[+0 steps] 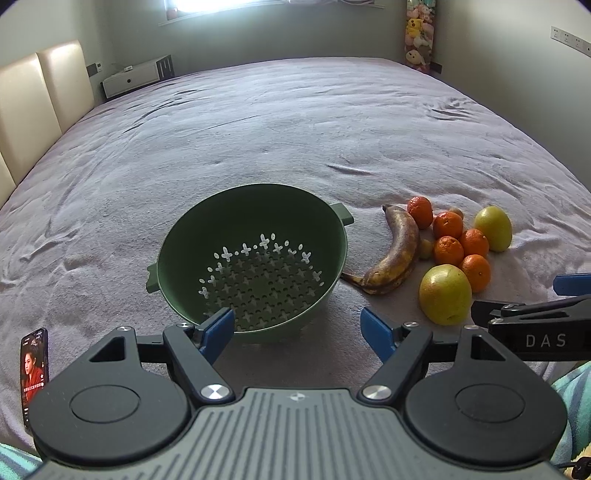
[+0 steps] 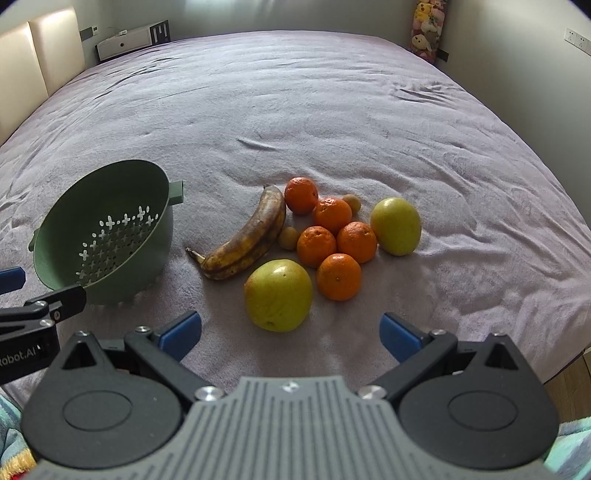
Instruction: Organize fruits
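Both grippers [image 1: 297, 334] [image 2: 290, 334] are held released, grasping nothing. Bare bed [image 2: 332, 110] is seen beyond the fruit [image 2: 317, 236]; a phone [image 1: 35, 369] is shown only by the left view.

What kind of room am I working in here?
Most likely a bedroom: the fruit and colander sit on a large bed with a padded headboard, a nightstand beside it, and plush toys stacked in the corner.

A bed [image 2: 332, 110] with a wrinkled mauve cover carries a green colander [image 2: 107, 232]; beside it a browned banana [image 2: 247, 240], five mandarins [image 2: 338, 277], two yellow-green apples [image 2: 279, 295], two small pale fruits [image 2: 288, 238]; a phone [image 1: 34, 365] lies near the edge.
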Tool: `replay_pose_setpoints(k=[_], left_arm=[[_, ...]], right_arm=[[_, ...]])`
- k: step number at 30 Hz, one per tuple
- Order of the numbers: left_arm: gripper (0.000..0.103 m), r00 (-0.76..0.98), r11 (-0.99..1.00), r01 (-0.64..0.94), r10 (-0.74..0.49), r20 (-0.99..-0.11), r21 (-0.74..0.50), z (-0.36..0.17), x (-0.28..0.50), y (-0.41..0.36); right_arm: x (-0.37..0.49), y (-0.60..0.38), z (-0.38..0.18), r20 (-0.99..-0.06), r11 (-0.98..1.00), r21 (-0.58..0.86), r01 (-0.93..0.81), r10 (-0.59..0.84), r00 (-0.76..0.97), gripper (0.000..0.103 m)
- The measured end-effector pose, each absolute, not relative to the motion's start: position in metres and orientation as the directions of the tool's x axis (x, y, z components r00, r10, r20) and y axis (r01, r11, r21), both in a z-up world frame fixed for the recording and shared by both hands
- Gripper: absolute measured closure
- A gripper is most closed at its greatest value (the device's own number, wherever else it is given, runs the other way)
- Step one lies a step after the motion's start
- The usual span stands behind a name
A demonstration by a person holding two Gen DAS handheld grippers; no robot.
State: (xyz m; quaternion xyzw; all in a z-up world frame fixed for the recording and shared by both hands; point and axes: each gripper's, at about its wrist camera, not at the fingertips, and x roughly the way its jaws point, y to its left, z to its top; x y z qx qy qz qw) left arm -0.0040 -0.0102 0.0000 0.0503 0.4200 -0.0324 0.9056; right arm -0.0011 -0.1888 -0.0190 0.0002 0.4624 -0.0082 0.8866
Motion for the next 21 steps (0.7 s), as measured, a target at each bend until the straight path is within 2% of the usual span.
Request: replay_pose_setpoints(k=[21], left_arm=[[0.012,0.642,0.993,0.11,-0.032,-0.766,0.05,0.0002,-0.005,-0.0122]], right_arm=[[0.0009,-0.1867,-0.0206,-0.823,1.0,-0.011,0.01,-0.015,0.567,0.004]])
